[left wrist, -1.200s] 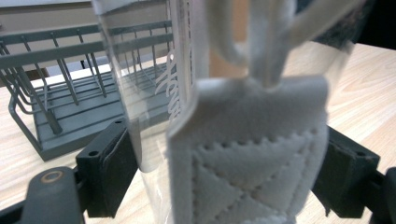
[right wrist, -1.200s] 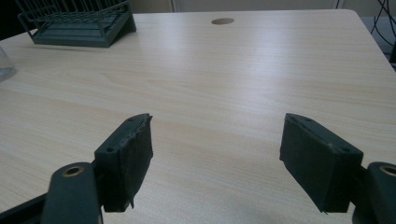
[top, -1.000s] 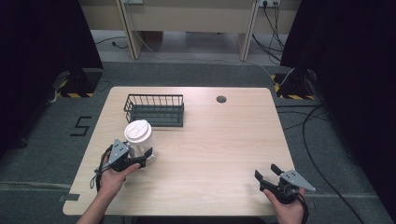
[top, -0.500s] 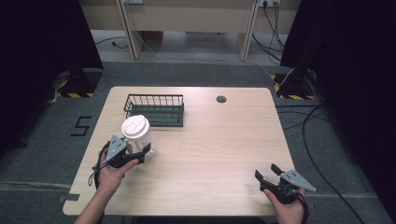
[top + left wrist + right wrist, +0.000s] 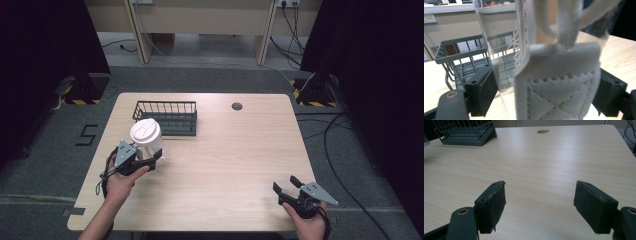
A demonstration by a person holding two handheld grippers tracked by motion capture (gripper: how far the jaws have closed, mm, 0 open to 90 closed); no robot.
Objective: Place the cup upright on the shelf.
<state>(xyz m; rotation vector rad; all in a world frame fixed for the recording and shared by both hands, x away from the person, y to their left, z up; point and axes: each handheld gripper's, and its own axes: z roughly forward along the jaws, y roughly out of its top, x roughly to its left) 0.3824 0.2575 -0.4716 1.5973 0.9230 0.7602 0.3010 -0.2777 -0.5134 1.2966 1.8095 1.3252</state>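
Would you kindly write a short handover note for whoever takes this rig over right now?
Left hand-held gripper: shut on the clear cup, white lid on, quilted sleeve around it, held just in front of the wire basket.
Right hand-held gripper: open, holding nothing, at the table's near right corner.
Done: cup gripped.
Left: probably placing the cup in the basket, then letting go.

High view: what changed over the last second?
The left gripper, shut on the clear cup throughout, carried it slightly toward the table's left edge and toward the person, a little away from the wire basket. Nothing was picked up or let go. The right gripper stayed open at the near right corner, and the basket did not move.
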